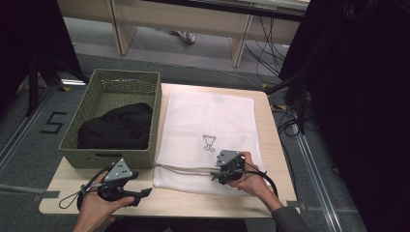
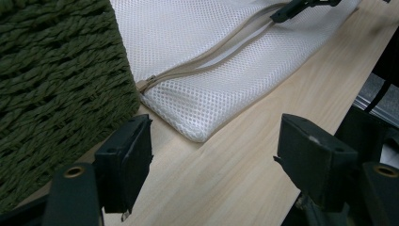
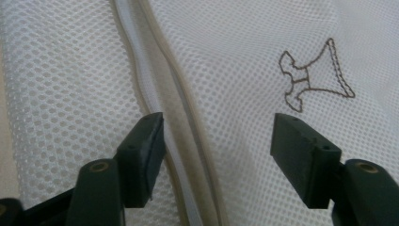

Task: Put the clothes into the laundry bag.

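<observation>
A white mesh laundry bag (image 1: pixel 208 121) lies flat on the wooden table (image 1: pixel 193 202), with a small dark emblem (image 1: pixel 209 142) on it and a beige zipper (image 3: pixel 160 80) along its near edge. My right gripper (image 1: pixel 216 176) hovers open just above the bag's near edge, its jaws straddling the zipper line (image 3: pixel 219 146), the emblem (image 3: pixel 313 77) just beyond. My left gripper (image 1: pixel 144 193) stands open over bare table at the front left (image 2: pixel 214 150), facing the bag's near left corner (image 2: pixel 197 134) and the zipper pull (image 2: pixel 148 81). Nothing is between either pair of jaws.
A green woven basket (image 1: pixel 111 159) stands at the table's left, touching the bag, with a black garment (image 1: pixel 116 128) inside. Its wall (image 2: pixel 56 84) is close to my left gripper. Cables and dark stands crowd the floor on the right.
</observation>
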### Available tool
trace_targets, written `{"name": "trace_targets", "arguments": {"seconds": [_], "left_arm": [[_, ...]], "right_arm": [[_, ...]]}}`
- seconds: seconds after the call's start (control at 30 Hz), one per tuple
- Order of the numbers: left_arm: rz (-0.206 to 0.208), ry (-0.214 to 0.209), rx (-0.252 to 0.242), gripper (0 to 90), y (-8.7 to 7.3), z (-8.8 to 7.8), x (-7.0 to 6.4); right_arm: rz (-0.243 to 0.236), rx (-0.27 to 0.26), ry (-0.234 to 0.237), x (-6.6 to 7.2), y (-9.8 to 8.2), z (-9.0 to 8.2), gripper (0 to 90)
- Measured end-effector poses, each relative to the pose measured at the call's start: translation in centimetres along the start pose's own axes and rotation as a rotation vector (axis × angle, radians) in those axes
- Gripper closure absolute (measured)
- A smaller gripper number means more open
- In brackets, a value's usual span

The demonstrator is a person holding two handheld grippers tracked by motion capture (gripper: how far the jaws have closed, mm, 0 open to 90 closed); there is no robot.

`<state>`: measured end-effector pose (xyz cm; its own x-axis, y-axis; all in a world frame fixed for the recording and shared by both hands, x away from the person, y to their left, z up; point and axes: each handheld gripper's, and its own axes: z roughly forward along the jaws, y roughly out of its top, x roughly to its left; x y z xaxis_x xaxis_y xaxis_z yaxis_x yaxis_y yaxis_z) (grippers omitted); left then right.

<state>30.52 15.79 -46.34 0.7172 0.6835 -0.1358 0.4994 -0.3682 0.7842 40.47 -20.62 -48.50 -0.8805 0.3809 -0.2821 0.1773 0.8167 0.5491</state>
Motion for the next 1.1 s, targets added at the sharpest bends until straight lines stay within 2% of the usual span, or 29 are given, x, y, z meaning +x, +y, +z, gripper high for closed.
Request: {"name": "trace_targets", "arguments": {"seconds": [0.03, 0.1, 0.13, 0.17, 0.23, 0.27, 0.3, 0.37, 0.4, 0.43, 0.47, 0.57, 0.6, 0.63, 0.67, 0.7, 0.77, 0.87, 0.97, 1.0, 1.07, 1.1], "left_arm": [[0.020, -0.007, 0.021, 26.6, 0.0, -0.1, 0.2], [0.026, -0.004, 0.017, 26.6, 0.0, 0.0, 0.2], [0.026, -0.004, 0.017, 26.6, 0.0, 0.0, 0.2], [0.019, 0.001, 0.021, 26.6, 0.0, -0.1, 0.1], [0.019, 0.004, 0.020, 26.6, 0.0, 0.0, 0.1], [0.019, 0.004, 0.020, 26.6, 0.0, 0.0, 0.1], [0.034, -0.004, 0.016, 26.6, 0.0, 0.0, 0.2], [0.034, -0.006, 0.022, 26.6, 0.1, -0.1, 0.3], [0.012, -0.002, -0.002, 26.6, 0.0, 0.1, 0.1], [0.015, 0.003, 0.003, 26.5, 0.0, 0.0, 0.1], [0.029, -0.001, 0.015, 26.6, 0.0, -0.1, 0.2], [0.036, 0.000, 0.020, 26.6, 0.0, -0.1, 0.3], [0.036, 0.000, 0.020, 26.6, 0.0, -0.1, 0.3], [0.028, 0.000, 0.019, 26.6, 0.0, -0.1, 0.3], [0.017, 0.000, 0.011, 26.6, 0.0, -0.1, 0.2], [0.020, 0.001, 0.012, 26.7, 0.0, -0.1, 0.3], [0.011, 0.002, 0.011, 26.7, 0.0, -0.1, 0.2], [0.012, 0.005, 0.007, 26.9, 0.1, -0.1, 0.2], [0.024, 0.005, 0.018, 26.9, 0.2, -0.3, 0.3], [0.018, 0.012, 0.004, 27.0, 0.2, -0.2, 0.2], [0.029, 0.014, 0.005, 27.0, 0.3, -0.3, 0.2], [0.042, 0.029, 0.003, 27.1, 0.7, -0.4, 0.2]], "right_arm": [[-0.013, 0.001, 0.001, 0.0, 0.1, 0.2, 38.6], [-0.024, 0.018, 0.004, 0.1, 0.3, 0.4, 40.5], [-0.024, 0.018, 0.004, 0.1, 0.3, 0.4, 40.5], [-0.050, 0.018, 0.001, 0.1, 0.5, 0.7, 43.1], [-0.037, 0.030, 0.005, 0.1, 0.6, 0.9, 45.4], [-0.063, 0.021, -0.007, -0.1, 0.7, 1.0, 47.6], [-0.056, 0.024, -0.010, -0.2, 0.7, 1.0, 48.9], [-0.048, 0.034, -0.020, -0.6, 0.6, 1.1, 50.5], [-0.047, 0.043, -0.015, -0.7, 0.6, 1.1, 51.7], [-0.037, 0.052, -0.017, -0.8, 0.5, 1.1, 52.0], [-0.049, 0.055, -0.019, -0.8, 0.5, 1.2, 53.7], [-0.043, 0.070, -0.015, -0.9, 0.4, 1.3, 61.0], [-0.043, 0.070, -0.015, -0.9, 0.4, 1.3, 61.0], [-0.043, 0.069, -0.012, -0.9, 0.4, 1.3, 64.3], [-0.047, 0.062, -0.011, -1.1, 0.5, 1.3, 72.3], [-0.070, 0.060, -0.013, -1.3, 0.6, 1.2, 75.3], [-0.057, 0.062, -0.009, -1.3, 0.7, 1.1, 77.9], [-0.051, 0.024, -0.028, -2.3, 1.7, -0.1, 82.8], [-0.037, 0.014, -0.036, -2.9, 2.3, -0.9, 83.5], [-0.051, 0.000, -0.060, -3.6, 2.8, -1.7, 84.4], [-0.044, -0.010, -0.067, -4.1, 3.4, -2.4, 84.9], [-0.037, -0.017, -0.061, -4.3, 3.6, -2.7, 84.9]]}}
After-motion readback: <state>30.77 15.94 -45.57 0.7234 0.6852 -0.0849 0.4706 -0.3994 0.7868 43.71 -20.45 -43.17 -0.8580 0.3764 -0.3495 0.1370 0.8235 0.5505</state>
